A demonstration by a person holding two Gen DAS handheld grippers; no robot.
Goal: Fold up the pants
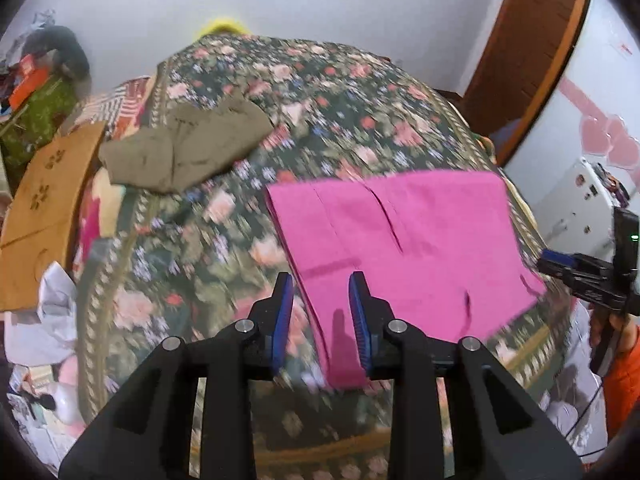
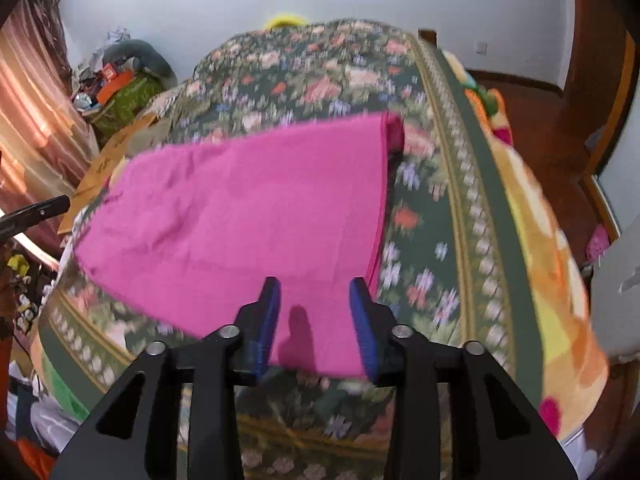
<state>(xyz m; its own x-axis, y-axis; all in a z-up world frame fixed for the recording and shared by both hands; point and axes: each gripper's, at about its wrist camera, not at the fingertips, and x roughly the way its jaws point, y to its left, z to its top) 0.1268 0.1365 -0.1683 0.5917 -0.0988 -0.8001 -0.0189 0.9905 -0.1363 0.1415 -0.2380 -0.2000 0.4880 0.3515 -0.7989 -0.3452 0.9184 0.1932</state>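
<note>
Bright pink pants (image 1: 400, 232) lie folded flat on a floral bed cover (image 1: 320, 100), near its front edge. My left gripper (image 1: 321, 282) hovers over their near left corner, blue pads apart, with the cloth's edge lying loose under the gap. In the right wrist view the same pink pants (image 2: 248, 208) spread out to the left. My right gripper (image 2: 315, 285) stands open above their near edge and casts a shadow on the cloth. Neither pair of pads presses on the fabric.
Olive-brown pants (image 1: 184, 148) lie crumpled at the bed's far left. Brown cardboard (image 1: 48, 208) and a clutter pile (image 1: 36, 80) stand left of the bed. A wooden door (image 1: 528, 40) and a white appliance (image 1: 576, 200) are on the right. An orange blanket (image 2: 540, 240) hangs off the bed's right side.
</note>
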